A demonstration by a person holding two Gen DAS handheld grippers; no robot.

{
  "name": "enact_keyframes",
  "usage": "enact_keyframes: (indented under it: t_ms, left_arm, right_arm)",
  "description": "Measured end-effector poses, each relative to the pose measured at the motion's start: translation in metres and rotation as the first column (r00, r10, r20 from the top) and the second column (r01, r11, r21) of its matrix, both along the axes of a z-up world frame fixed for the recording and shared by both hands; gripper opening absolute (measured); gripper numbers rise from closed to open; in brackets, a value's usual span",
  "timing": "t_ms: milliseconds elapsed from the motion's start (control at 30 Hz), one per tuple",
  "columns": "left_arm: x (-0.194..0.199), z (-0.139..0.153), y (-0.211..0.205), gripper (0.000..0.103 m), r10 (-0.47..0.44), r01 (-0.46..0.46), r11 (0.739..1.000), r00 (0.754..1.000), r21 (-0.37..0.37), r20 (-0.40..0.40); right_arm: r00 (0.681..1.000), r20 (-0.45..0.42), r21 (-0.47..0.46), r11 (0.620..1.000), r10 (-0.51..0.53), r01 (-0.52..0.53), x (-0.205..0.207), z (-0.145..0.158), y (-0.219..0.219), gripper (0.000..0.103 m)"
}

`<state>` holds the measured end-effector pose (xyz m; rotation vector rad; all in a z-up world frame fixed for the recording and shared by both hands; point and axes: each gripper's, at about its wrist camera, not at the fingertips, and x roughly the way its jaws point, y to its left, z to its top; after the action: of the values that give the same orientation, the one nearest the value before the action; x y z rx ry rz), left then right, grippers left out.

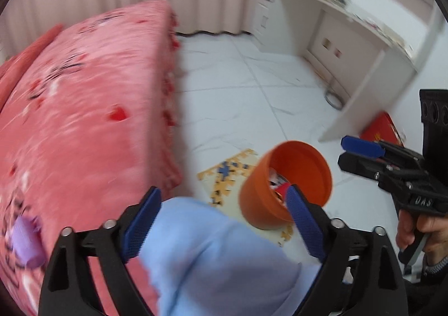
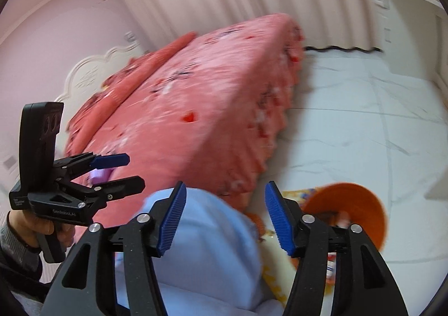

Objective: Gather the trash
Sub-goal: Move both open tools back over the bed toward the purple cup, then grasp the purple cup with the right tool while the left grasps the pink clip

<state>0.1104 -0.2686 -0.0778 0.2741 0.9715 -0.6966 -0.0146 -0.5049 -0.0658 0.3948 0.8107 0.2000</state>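
An orange bin [image 1: 285, 190] stands on a puzzle mat on the floor, with wrappers inside; it also shows in the right wrist view [image 2: 352, 209]. My left gripper [image 1: 221, 220] is open and empty above a pale blue knee [image 1: 218, 257]. It also shows from the side in the right wrist view [image 2: 123, 173], open. My right gripper [image 2: 225, 220] is open and empty, over the same knee [image 2: 207, 234]. In the left wrist view it [image 1: 347, 152] hovers right of the bin. A small lilac object [image 1: 26, 243] lies on the pink bed [image 1: 84, 108], near the left gripper's tips [image 2: 99, 174].
The bed fills the left side [image 2: 196, 108]. A yellow puzzle mat [image 1: 226, 173] lies on the white tiled floor [image 1: 246, 86]. A white desk [image 1: 361, 44] stands at the right with a red box [image 1: 382, 127] by its leg. Curtains hang behind.
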Motion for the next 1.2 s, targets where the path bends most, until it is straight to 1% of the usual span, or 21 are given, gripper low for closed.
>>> enact_keyframes:
  t_ms: [33, 100, 167, 200, 233, 300, 400, 433, 533, 633, 700, 800, 967, 1067, 1200]
  left_arm:
    - [0.0, 0.003, 0.013, 0.094, 0.029, -0.029, 1.0, 1.0, -0.006, 0.009]
    - [-0.002, 0.008, 0.041, 0.094, 0.084, -0.084, 0.996, 0.996, -0.018, 0.014]
    - [-0.006, 0.011, 0.07, 0.094, 0.145, -0.144, 0.989, 0.989, -0.018, 0.02]
    - [-0.008, 0.013, 0.083, 0.094, 0.173, -0.172, 0.985, 0.985, -0.017, 0.025]
    - [-0.009, 0.014, 0.101, 0.094, 0.207, -0.207, 0.978, 0.978, -0.012, 0.03]
    - [-0.012, 0.016, 0.13, 0.094, 0.264, -0.264, 0.965, 0.964, -0.001, 0.037]
    - [-0.015, 0.018, 0.172, 0.094, 0.346, -0.347, 0.938, 0.937, 0.002, 0.038]
    - [-0.017, 0.019, 0.187, 0.094, 0.378, -0.379, 0.926, 0.925, 0.004, 0.039]
    - [-0.02, 0.018, 0.222, 0.094, 0.443, -0.443, 0.896, 0.896, 0.01, 0.032]
    - [-0.019, 0.015, 0.258, 0.094, 0.484, -0.484, 0.875, 0.875, 0.014, 0.027]
    - [-0.017, 0.013, 0.275, 0.094, 0.502, -0.502, 0.865, 0.865, 0.01, 0.022]
    - [-0.011, 0.006, 0.299, 0.094, 0.516, -0.516, 0.856, 0.857, 0.009, 0.003]
    - [0.007, -0.01, 0.327, 0.094, 0.512, -0.511, 0.859, 0.859, 0.02, -0.024]
    - [0.022, -0.019, 0.338, 0.094, 0.495, -0.495, 0.869, 0.868, 0.025, -0.038]
    - [0.036, -0.029, 0.347, 0.094, 0.485, -0.485, 0.874, 0.873, 0.013, -0.047]
  right_arm:
    - [1.0, 0.003, 0.0, 1.0, 0.027, -0.027, 0.005, 0.002, 0.01, 0.06]
    - [0.993, 0.006, -0.001, 0.993, 0.115, -0.115, 0.02, 0.007, 0.045, 0.061]
    - [0.982, 0.01, -0.004, 0.982, 0.189, -0.189, 0.033, 0.01, 0.076, 0.061]
    - [0.973, 0.012, -0.006, 0.973, 0.231, -0.231, 0.04, 0.012, 0.094, 0.063]
    - [0.966, 0.014, -0.006, 0.966, 0.257, -0.257, 0.044, 0.014, 0.108, 0.065]
    - [0.941, 0.018, -0.002, 0.941, 0.339, -0.339, 0.059, 0.017, 0.147, 0.065]
    - [0.906, 0.016, -0.002, 0.906, 0.422, -0.422, 0.075, 0.018, 0.193, 0.066]
    - [0.89, 0.014, 0.002, 0.89, 0.456, -0.456, 0.082, 0.017, 0.213, 0.067]
    - [0.858, 0.004, 0.013, 0.858, 0.514, -0.514, 0.094, 0.012, 0.255, 0.072]
    - [0.835, -0.019, 0.038, 0.835, 0.549, -0.549, 0.11, 0.006, 0.291, 0.073]
    - [0.829, -0.032, 0.04, 0.829, 0.559, -0.558, 0.12, 0.002, 0.308, 0.076]
    - [0.819, -0.048, 0.035, 0.821, 0.571, -0.57, 0.136, -0.006, 0.335, 0.076]
    - [0.818, -0.088, 0.027, 0.822, 0.568, -0.568, 0.159, -0.021, 0.365, 0.076]
    - [0.823, -0.117, 0.026, 0.83, 0.556, -0.558, 0.174, -0.033, 0.377, 0.076]
    - [0.829, -0.157, 0.014, 0.84, 0.538, -0.542, 0.19, -0.048, 0.39, 0.076]
